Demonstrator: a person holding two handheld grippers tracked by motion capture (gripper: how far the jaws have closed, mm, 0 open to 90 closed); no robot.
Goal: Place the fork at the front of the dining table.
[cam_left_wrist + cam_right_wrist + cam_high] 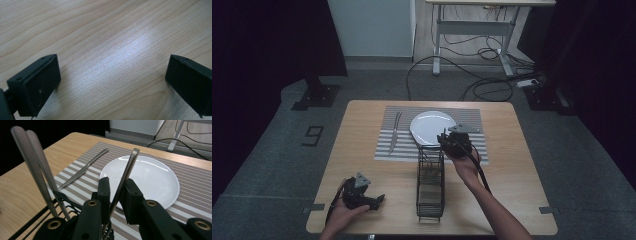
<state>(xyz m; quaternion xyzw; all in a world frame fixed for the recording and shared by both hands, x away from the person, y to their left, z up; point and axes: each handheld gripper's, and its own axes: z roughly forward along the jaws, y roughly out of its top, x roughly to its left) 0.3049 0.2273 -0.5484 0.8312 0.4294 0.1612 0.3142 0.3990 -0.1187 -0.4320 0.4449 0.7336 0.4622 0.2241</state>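
Steel cutlery handle (pixel 125 180) is clamped between the closed jaws of the right gripper (pixel 117 191), above the wire caddy (pixel 430 185) at the placemat's (pixel 472 117) near edge. It is best lifted straight up, clear of the two neighbouring handles (pixel 35 167). The left gripper (pixel 112 75) is held open near the table's (pixel 362 130) near-left corner.

Pale wood-grain table (pixel 105 37), smooth with soft sheen. Glossy white plate (pixel 150 177). Brushed metal knife (pixel 82 171) and cutlery handle (pixel 125 177). Woven striped placemat (pixel 195 185). Black wire rack (pixel 430 185). Matt black jaws.
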